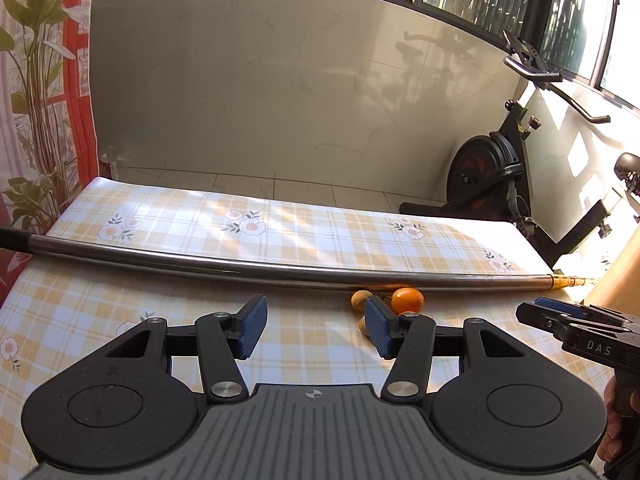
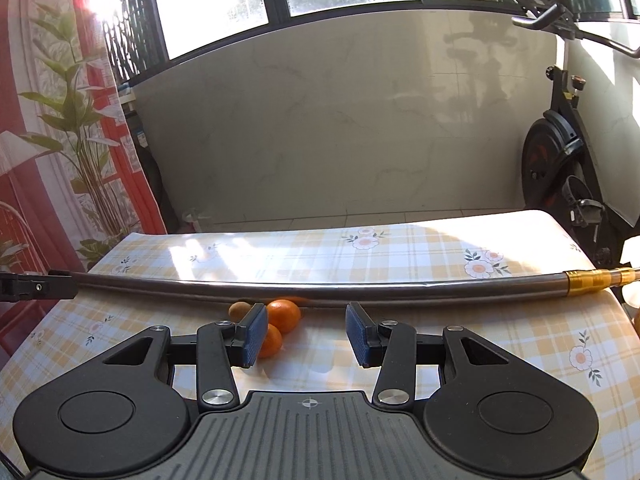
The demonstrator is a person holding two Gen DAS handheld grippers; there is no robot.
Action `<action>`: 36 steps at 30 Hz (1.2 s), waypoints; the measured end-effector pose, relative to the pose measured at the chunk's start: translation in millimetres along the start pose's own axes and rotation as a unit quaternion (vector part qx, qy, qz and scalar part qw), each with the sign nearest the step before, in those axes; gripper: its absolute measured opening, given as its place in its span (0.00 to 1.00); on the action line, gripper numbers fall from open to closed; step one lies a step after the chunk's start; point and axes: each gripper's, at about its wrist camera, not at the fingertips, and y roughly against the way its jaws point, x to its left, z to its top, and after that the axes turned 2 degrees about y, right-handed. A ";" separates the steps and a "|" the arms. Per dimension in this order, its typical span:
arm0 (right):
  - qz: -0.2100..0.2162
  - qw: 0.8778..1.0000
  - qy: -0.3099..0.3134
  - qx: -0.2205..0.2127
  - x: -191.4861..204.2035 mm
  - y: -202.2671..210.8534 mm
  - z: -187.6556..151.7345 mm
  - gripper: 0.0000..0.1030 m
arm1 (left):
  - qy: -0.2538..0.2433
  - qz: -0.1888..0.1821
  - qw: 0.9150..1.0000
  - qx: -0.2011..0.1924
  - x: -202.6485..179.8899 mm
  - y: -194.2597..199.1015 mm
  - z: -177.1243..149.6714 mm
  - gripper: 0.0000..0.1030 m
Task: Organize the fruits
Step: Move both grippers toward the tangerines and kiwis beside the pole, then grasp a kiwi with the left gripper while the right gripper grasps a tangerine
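Both grippers hover level over the checked tablecloth (image 1: pixel 120 320), jaws spread and empty. The left gripper (image 1: pixel 316 326) has a mandarin (image 1: pixel 407 300) at one o'clock; the right gripper (image 2: pixel 306 334) has mandarins (image 2: pixel 283 315) at eleven, beside the steel pole (image 2: pixel 320 286).

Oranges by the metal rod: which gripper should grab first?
Judging by the views, right. The right gripper is open, and the oranges sit just off its left finger. The left gripper, also open, has its right finger covering part of the cluster.
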 end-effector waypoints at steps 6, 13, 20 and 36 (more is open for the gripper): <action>0.013 1.000 -0.015 0.014 -8.8 -29.5 2.5 0.40 | 0.002 -0.008 1.000 0.016 -1.7 -43.9 4.9 0.55; 0.029 0.999 -0.011 0.043 -7.9 -78.0 7.7 0.40 | 0.029 -0.019 0.999 0.041 8.9 -88.8 14.4 0.54; 0.046 0.996 -0.029 0.070 -2.5 -122.4 11.0 0.40 | 0.037 -0.030 0.996 0.073 6.8 -126.1 13.3 0.54; 0.080 0.988 -0.067 0.117 -4.3 -171.9 -3.2 0.35 | 0.032 -0.048 0.991 0.125 1.0 -161.2 2.9 0.53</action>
